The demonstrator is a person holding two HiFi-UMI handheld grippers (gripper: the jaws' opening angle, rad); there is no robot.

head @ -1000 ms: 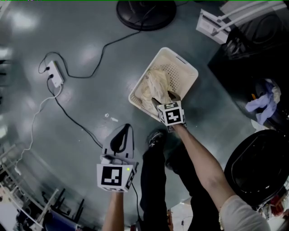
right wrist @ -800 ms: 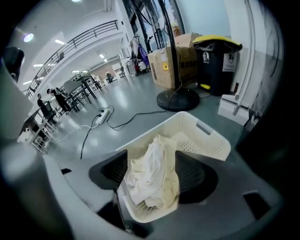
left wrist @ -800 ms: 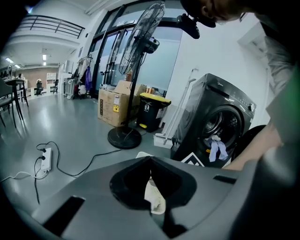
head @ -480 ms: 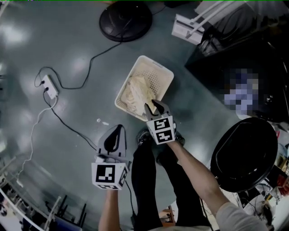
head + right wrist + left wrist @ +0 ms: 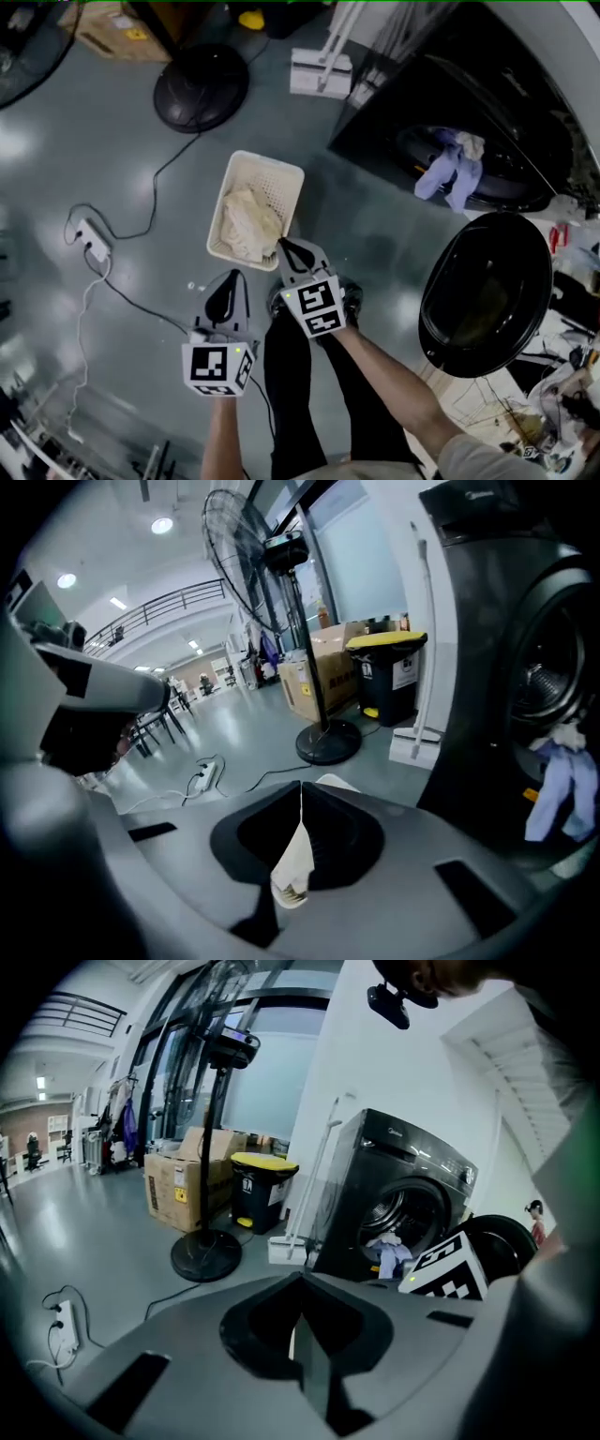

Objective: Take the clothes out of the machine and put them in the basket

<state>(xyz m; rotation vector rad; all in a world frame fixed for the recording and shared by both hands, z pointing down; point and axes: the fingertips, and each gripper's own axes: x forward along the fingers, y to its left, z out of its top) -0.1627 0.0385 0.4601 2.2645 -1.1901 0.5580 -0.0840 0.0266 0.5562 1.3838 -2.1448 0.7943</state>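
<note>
— Hands first: how are they posed?
— Both forearms reach forward, with the tools tilted downward. The left gripper [image 5: 233, 275] is closed with nothing in it. The right gripper [image 5: 281, 243], ahead of it, shows against the near corner of the basket [image 5: 274, 183]. Its jaws have just been closing and are now pressed together, empty.
— Clothes?
— Pale clothes [image 5: 247, 225] lie in the basket. A blue garment [image 5: 450, 173] hangs in the mouth of the washing machine [image 5: 403, 94], whose door [image 5: 483, 291] stands wide at the right.
— Room to move?
— Bare floor lies between basket and machine. A power strip [image 5: 92, 240] with cables lies at the left, and a fan base [image 5: 200, 86] stands beyond the basket.
— Changed?
— A second ago the right jaws were apart, down on the pale clothes. Both tools have lifted since.
</note>
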